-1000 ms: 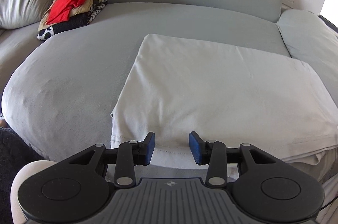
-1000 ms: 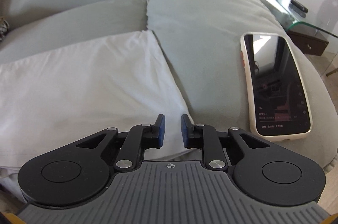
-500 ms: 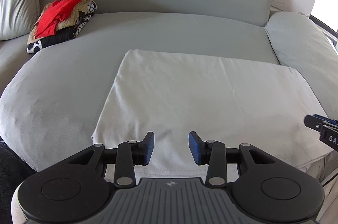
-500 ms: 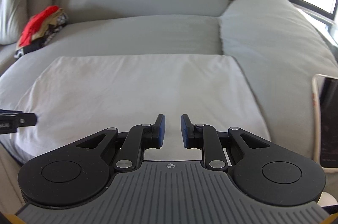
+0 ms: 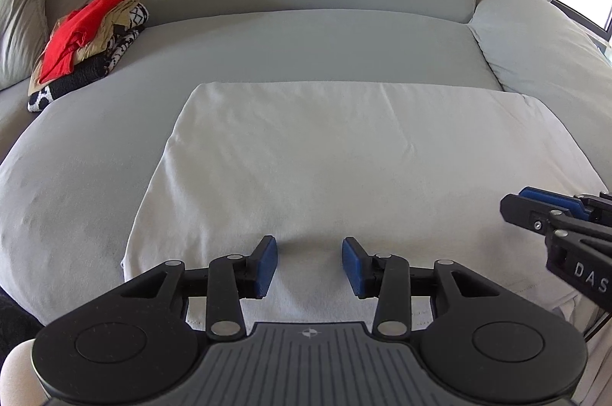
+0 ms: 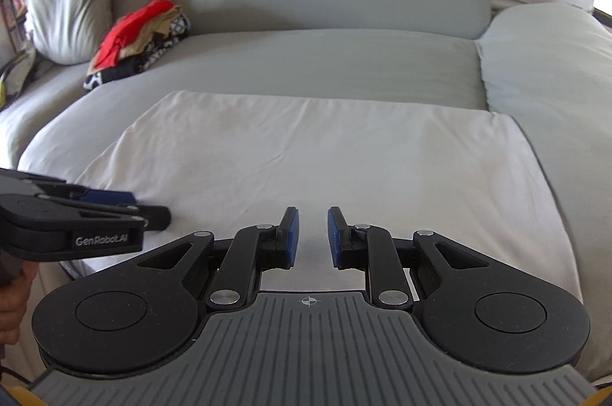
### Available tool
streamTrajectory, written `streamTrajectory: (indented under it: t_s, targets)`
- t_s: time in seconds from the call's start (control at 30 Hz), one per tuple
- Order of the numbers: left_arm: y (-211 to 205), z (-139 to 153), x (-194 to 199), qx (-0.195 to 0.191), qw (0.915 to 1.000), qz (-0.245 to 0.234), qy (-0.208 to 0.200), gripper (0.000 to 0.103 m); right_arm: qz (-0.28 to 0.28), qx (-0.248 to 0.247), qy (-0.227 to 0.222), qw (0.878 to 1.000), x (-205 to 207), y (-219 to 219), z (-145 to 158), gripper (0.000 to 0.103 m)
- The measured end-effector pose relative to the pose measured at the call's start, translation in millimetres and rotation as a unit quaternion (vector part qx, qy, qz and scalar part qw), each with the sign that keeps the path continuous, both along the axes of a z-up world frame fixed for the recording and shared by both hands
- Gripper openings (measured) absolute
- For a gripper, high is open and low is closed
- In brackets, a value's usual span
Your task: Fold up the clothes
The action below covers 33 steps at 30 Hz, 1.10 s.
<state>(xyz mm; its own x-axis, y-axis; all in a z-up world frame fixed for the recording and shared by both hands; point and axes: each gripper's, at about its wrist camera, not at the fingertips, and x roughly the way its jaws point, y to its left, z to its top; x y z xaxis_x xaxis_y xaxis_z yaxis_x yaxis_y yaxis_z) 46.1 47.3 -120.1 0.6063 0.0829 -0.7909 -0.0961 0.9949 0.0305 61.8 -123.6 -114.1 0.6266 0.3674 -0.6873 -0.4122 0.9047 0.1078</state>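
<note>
A white, smooth cotton garment folded into a wide rectangle [image 5: 344, 168] lies flat on the seat of a pale grey-green fabric sofa [image 5: 306, 46], its near edge running along the front of the cushion and its far edge well short of the backrest. A few shallow creases cross the cloth; otherwise it looks even.

The left gripper [image 5: 309, 262], black with blue pads, hangs just over the near edge of the garment, left of its middle. Its fingers are spread wide with nothing between them, and whether the tips touch the cloth cannot be told. The right gripper [image 6: 310, 237], of the same make, sits over the near edge further to the right, its fingers parted by a narrower gap and likewise empty. In the left wrist view the right gripper [image 5: 550, 211] shows side-on at the right edge, low above the cloth; in the right wrist view the left gripper [image 6: 114, 211] reaches in from the left, with part of a hand [image 6: 13, 295] holding its handle.

At the far left of the seat a small pile of folded clothes, red on top of tan and black-and-white patterned pieces [image 5: 84, 46], rests against a grey-green throw pillow [image 6: 69, 12], well apart from the white garment.
</note>
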Motion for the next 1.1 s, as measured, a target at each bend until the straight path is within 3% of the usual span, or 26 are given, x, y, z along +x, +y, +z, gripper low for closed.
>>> streamTrajectory:
  t_s: [0.23,0.27,0.3,0.33,0.43,0.5,0.53,0.57,0.6,0.63,0.73,0.87,1.0,1.1]
  targets:
    - [7,-2,0,-0.015,0.9999,0.003,0.001,0.041,-0.057,-0.014,0.010,0.998,9,-20,-11,0.022]
    - [8,-2,0,-0.016,0.9999,0.003,0.001,0.041,-0.071,-0.015,0.009,0.997,11,-27,-12,0.019]
    - [8,-2,0,-0.017,0.9998,0.004,0.002,0.041,-0.081,-0.009,0.011,0.997,13,-35,-13,0.003]
    - [8,-2,0,-0.019,0.9998,0.005,0.002,0.041,-0.089,0.002,0.016,0.996,15,-43,-14,0.000]
    - [9,-2,0,-0.024,0.9997,0.007,0.003,0.042,-0.145,-0.012,0.003,0.989,18,-63,-15,0.001]
    - [9,-2,-1,-0.027,0.9996,0.008,0.003,0.042,-0.190,-0.025,0.016,0.981,23,-80,-20,0.018]
    - [10,-2,-1,-0.029,0.9995,0.009,0.003,0.042,-0.214,-0.027,0.028,0.976,26,-91,-24,0.018]
    - [11,-2,-1,-0.032,0.9994,0.010,0.003,0.042,-0.237,-0.028,0.040,0.970,28,-102,-29,0.015]
    - [11,-3,-2,-0.033,0.9994,0.011,0.003,0.042,-0.249,-0.022,0.048,0.967,29,-111,-31,0.000]
    - [11,-3,-2,-0.034,0.9993,0.012,0.003,0.042,-0.255,-0.009,0.055,0.965,30,-119,-32,0.000]
    - [12,-3,-2,-0.033,0.9994,0.012,0.004,0.043,-0.258,-0.006,0.061,0.964,30,-120,-30,0.000]
    - [12,-2,-3,-0.033,0.9994,0.013,0.005,0.043,-0.248,-0.002,0.057,0.967,27,-111,-25,0.013]
    - [11,1,-4,-0.031,0.9995,0.010,0.001,0.041,-0.231,0.014,0.044,0.972,28,-99,-16,0.014]
    - [7,15,2,-0.032,0.9988,-0.002,-0.038,0.036,-0.190,0.019,0.027,0.981,35,-79,-6,0.014]
